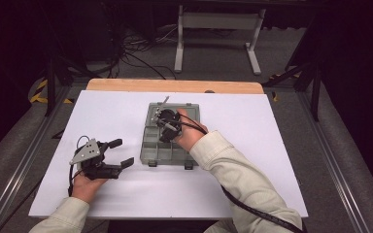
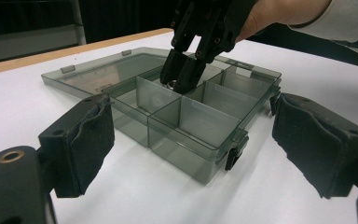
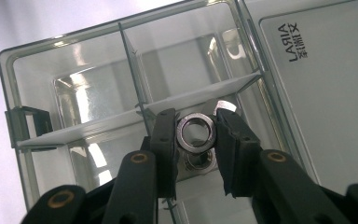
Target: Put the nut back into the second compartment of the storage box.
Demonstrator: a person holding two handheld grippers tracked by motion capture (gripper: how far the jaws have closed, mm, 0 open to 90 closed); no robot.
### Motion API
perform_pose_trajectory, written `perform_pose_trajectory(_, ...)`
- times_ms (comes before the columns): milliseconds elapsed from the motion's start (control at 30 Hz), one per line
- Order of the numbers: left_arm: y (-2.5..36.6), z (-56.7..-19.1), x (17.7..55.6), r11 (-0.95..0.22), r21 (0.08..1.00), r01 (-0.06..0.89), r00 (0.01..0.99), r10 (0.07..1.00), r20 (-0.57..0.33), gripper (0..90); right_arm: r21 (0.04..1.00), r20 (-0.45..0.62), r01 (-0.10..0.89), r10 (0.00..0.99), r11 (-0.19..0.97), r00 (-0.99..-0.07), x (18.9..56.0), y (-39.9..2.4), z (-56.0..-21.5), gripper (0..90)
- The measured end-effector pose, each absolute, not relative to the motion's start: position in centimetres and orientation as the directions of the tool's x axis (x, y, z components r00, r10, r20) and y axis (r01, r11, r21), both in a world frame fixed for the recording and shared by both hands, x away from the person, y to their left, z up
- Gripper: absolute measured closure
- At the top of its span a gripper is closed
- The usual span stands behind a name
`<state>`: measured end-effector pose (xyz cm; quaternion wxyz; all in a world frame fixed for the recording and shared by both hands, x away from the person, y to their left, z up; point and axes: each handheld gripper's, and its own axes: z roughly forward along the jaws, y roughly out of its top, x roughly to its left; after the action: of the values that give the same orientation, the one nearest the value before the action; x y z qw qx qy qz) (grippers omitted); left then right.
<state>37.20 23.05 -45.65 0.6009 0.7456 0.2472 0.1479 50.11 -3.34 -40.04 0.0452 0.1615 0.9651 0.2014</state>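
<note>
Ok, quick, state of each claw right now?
Left claw: open, empty, resting on the table.
Right claw: shut on a metal nut, down in a compartment of the organizer box.

Lab – dark curtains (image 1: pixel 354 58), floor cables (image 1: pixel 136 53)

We see a shiny steel hex nut (image 3: pixel 196 132), bore facing the right gripper view's camera, clamped between pads inside a compartment of the open smoky-grey plastic organizer box (image 1: pixel 151 145); lid (image 3: pixel 317 93) lies flat.
</note>
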Motion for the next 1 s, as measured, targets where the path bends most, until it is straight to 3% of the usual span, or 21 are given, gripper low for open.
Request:
perform_pose_trajectory(267, 23.0, -45.7, 37.3, -0.163, 0.966, 0.202, 0.840, 0.537, -0.085, 15.2, 0.468, -0.045, 0.299, 0.360, 0.832, -0.932, 49.9, -4.1, -39.0, 60.8)
perform_pose_trajectory(567, 22.3, -45.6, 37.6, -0.160, 0.962, 0.219, 0.869, 0.481, -0.118, 26.7, 0.533, -0.084, 0.279, 0.378, 0.799, -0.922, 48.7, -5.9, -37.2, 55.7)
perform_pose_trajectory(867, 21.9, -45.2, 38.1, -0.157, 0.950, 0.268, 0.869, 0.465, -0.169, 40.4, 0.642, -0.108, 0.239, 0.394, 0.729, -0.913, 46.5, -8.2, -35.0, 44.1)
perform_pose_trajectory(1000, 21.6, -44.9, 38.1, -0.188, 0.949, 0.252, 0.869, 0.476, -0.137, 42.8, 0.687, -0.121, 0.216, 0.403, 0.694, -0.907, 45.1, -9.5, -34.0, 41.1)
